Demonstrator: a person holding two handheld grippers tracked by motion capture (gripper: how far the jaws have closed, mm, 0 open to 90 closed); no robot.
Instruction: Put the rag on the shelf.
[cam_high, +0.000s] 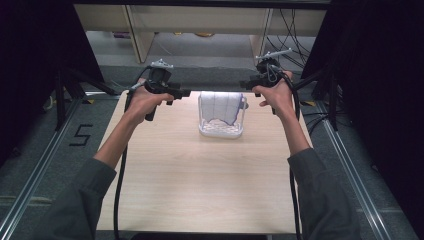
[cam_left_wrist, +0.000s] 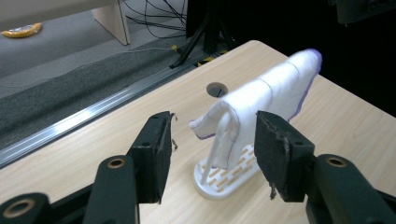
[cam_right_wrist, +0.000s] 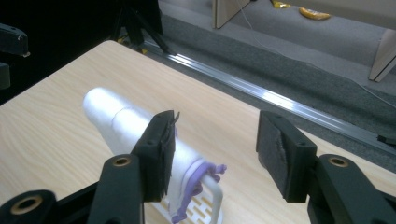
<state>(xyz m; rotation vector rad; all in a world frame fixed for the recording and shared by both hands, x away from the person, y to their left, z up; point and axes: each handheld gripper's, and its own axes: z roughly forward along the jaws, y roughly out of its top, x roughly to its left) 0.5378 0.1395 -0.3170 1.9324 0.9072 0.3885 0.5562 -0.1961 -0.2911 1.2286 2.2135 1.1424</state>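
Note:
A white cloth with a purple hem (cam_high: 221, 106) hangs draped over a small white rack (cam_high: 220, 131) with a slotted base, at the far middle of the wooden table (cam_high: 200, 175). My left gripper (cam_high: 186, 93) is held just left of the rack and my right gripper (cam_high: 244, 84) just right of it, both pointing inward. In the left gripper view the left gripper (cam_left_wrist: 212, 149) stands open, with the cloth (cam_left_wrist: 271, 88) and rack base (cam_left_wrist: 224, 179) beyond it, untouched. In the right gripper view the right gripper (cam_right_wrist: 215, 144) is open beside the cloth (cam_right_wrist: 116, 119) and the rack's bar (cam_right_wrist: 214, 189).
A round hole (cam_left_wrist: 216, 88) sits in the table near its far edge. Metal rails (cam_high: 45, 160) run along the floor on both sides, and a black "5" (cam_high: 80, 135) is taped on the left. Black stands (cam_high: 65, 90) and cables flank the table.

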